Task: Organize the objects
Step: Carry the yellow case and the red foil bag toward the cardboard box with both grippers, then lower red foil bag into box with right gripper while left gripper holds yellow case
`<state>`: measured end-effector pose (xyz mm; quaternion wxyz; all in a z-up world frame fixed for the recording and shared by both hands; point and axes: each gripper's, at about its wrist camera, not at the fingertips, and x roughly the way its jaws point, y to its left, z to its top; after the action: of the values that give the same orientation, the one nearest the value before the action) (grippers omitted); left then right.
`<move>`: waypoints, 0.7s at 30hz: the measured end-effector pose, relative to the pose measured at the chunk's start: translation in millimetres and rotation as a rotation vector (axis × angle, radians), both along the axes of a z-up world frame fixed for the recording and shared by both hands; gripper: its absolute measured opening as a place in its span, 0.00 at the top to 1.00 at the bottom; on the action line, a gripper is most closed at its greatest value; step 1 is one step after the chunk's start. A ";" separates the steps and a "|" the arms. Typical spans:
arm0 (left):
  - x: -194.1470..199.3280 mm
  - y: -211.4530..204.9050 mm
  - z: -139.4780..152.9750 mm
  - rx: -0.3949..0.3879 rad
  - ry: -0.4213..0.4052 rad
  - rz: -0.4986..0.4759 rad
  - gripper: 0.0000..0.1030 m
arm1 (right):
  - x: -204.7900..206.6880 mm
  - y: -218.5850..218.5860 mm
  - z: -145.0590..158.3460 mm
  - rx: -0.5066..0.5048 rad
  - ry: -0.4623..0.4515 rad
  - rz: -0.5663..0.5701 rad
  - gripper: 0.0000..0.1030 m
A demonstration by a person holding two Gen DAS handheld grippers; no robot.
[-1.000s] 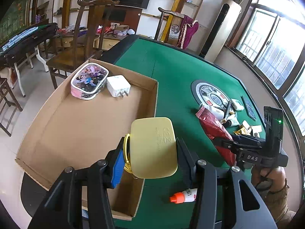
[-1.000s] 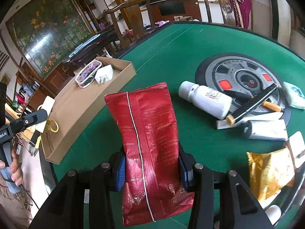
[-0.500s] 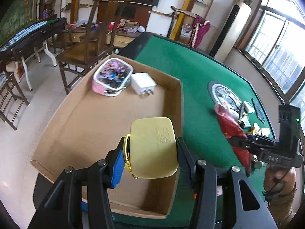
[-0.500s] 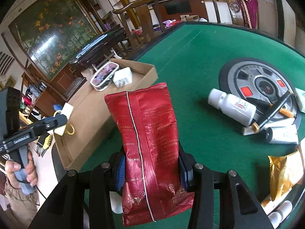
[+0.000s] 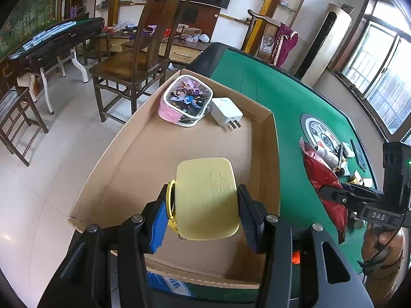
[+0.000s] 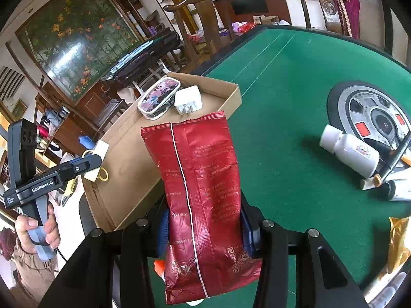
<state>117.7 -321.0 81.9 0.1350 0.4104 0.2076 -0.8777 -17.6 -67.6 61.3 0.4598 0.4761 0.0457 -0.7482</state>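
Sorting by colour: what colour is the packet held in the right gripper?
Dark red packet, with a white seam line; clearest in the right wrist view.

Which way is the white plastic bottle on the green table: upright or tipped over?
Tipped over. The white plastic bottle lies on its side on the green table, cap end toward the cardboard box.

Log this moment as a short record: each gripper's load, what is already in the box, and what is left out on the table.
left gripper: shut on the yellow case, held over the cardboard box
right gripper: shut on the red packet, held above the green table
in box: cartoon pouch, white charger, side by side at the far end
left on table: white bottle, black pen, gold packet
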 end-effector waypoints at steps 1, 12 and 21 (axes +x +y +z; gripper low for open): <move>0.3 -0.5 0.0 -0.002 -0.002 -0.001 0.53 | 0.0 -2.8 0.3 0.002 0.000 0.002 0.53; 2.3 -2.9 0.5 -0.005 0.000 -0.005 0.53 | 4.1 -25.9 7.1 0.001 0.000 0.015 0.53; 3.1 -10.7 0.6 -0.009 -0.002 -0.005 0.53 | 0.7 -42.8 7.1 -0.023 -0.063 -0.011 0.52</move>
<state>120.8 -331.6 82.5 0.1348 0.4110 0.2022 -0.8786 -16.9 -110.5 68.4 0.4626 0.4941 0.0201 -0.7358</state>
